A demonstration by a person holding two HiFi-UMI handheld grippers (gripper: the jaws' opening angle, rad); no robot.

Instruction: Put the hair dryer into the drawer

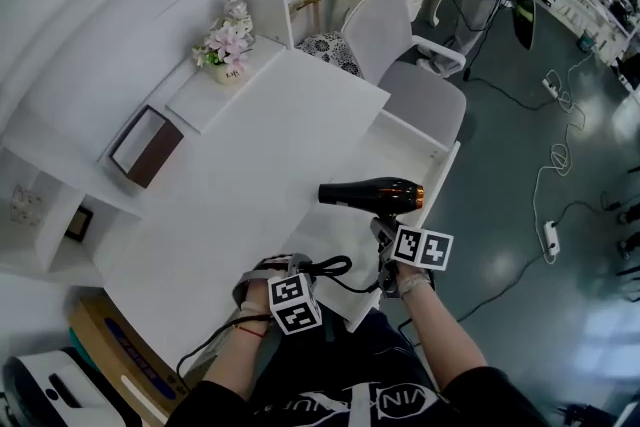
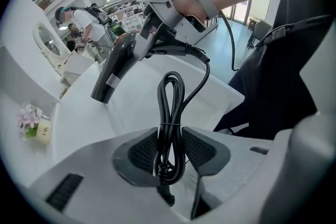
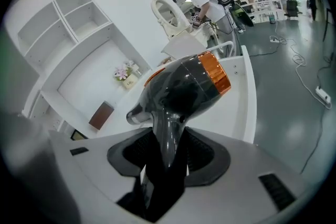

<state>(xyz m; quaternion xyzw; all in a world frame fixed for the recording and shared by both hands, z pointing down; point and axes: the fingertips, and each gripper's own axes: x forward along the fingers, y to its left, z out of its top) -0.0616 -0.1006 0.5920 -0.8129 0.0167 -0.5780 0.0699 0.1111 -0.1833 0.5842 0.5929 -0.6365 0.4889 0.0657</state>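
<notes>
Clamping hair dryer (image 3: 184,86) handle, right gripper (image 3: 168,152)

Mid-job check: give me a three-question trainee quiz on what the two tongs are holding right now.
1. Multiple choice: the left tongs are shut on A) the bundled cord, B) the flower pot, C) the brown box.
2. True or false: the right tongs grip the hair dryer by its handle.
3. Fill in: the band round the dryer's body is ___.
Key: 1 A; 2 true; 3 orange.
</notes>
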